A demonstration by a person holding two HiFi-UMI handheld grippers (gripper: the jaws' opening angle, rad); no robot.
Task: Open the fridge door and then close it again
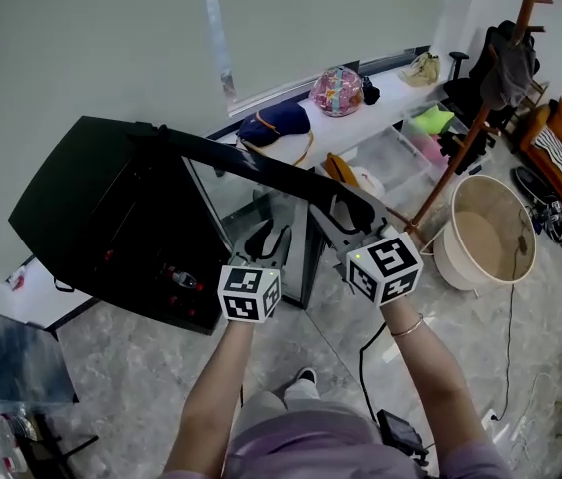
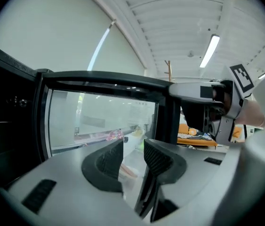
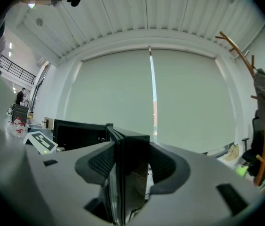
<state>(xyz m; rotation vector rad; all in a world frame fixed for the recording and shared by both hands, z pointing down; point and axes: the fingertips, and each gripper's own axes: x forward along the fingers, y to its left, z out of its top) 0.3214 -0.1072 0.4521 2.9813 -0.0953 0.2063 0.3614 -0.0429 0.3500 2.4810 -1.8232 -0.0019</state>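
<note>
While right gripper (image 3: 127, 160) fingers clamp edge of one fridge door (image 1: 261, 168), left gripper (image 2: 133, 157) fingers stand apart.

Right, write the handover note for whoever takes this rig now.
Left gripper: open, nothing between its jaws, facing the glass of the fridge door.
Right gripper: clamped on the door's free edge.
Fridge: door stands wide open.
Done: door opened.
Left: swing it shut with the right gripper, then let go.
</note>
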